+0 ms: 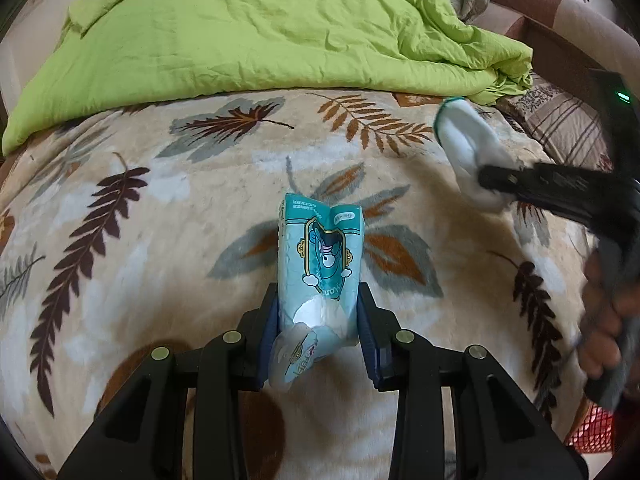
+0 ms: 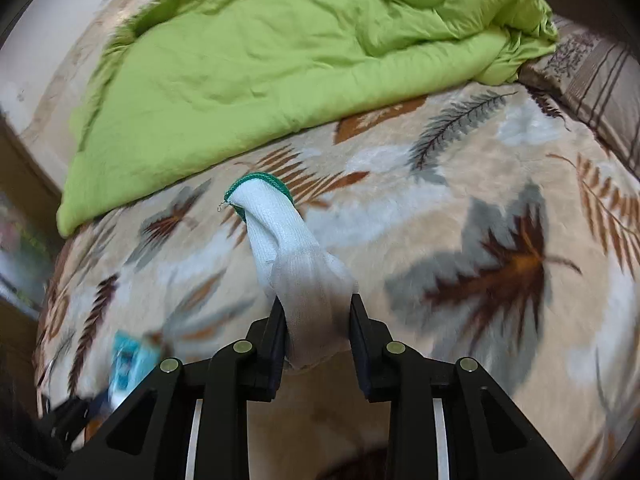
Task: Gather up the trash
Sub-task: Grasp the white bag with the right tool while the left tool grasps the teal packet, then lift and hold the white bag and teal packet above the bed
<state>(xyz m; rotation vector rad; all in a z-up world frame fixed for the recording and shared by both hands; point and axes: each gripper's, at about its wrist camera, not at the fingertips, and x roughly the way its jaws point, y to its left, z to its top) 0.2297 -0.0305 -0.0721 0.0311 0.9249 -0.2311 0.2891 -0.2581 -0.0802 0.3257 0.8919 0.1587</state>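
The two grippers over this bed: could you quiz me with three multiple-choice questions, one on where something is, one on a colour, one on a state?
1. Where does the green quilt lie?
A. At the far side of the leaf-patterned blanket
B. Inside a basket
C. Between a gripper's fingers

2. What colour is the cuff of the white glove?
A. Red
B. Green
C. Black

3. What is the left gripper doing?
A. Standing open and empty
B. Resting flat on a pillow
C. Clamping a teal wrapper

Answers: 1 A, the quilt is bunched beyond the blanket in both views. 2 B, a green band edges the glove's opening. 3 C, the wrapper sits pinched between its pads, while the right gripper grips the glove.
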